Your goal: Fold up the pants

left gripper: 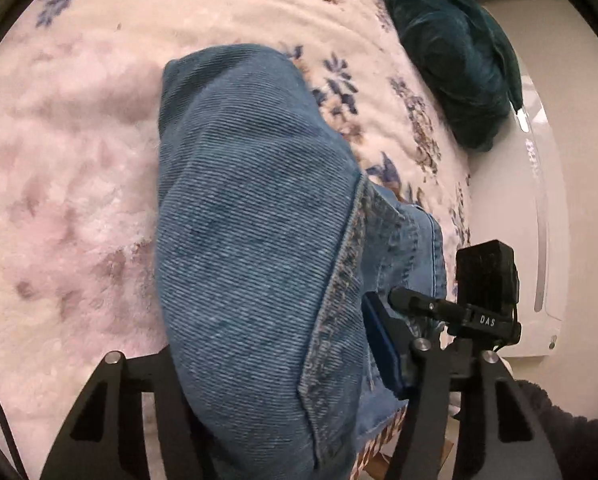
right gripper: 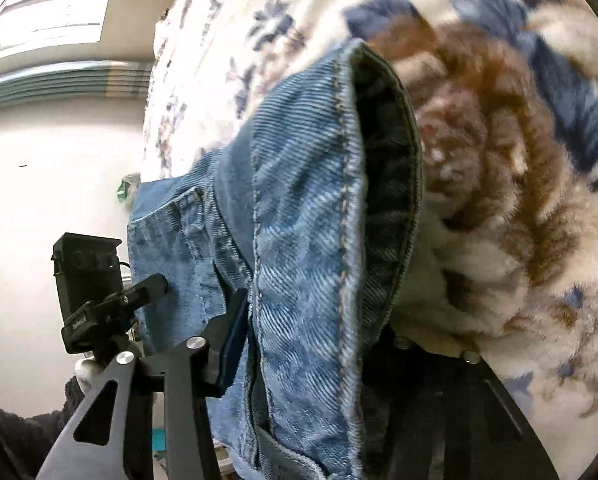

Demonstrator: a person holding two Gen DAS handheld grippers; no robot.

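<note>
Pants point(left gripper: 255, 216) lie on blanket point(left gripper: 67, 184), running from 6 o'clock up to 12 in left view, bunched between left gripper point(left gripper: 283, 368) jaws. Pillow point(left gripper: 451, 64) on blanket at 2 o'clock, at its edge; wall point(left gripper: 579, 184) beyond at 3. Right view: pant hem between right gripper point(right gripper: 311, 344) jaws, blanket at 3, wall at 9.

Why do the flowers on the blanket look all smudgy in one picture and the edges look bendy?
Right wrist view: the flowered blanket is smeared, likely motion blur or closeness, while the jeans stay sharp. Left wrist view: the blanket is only mildly soft. Both views: the fisheye lens bends edges and darkens corners.
</note>
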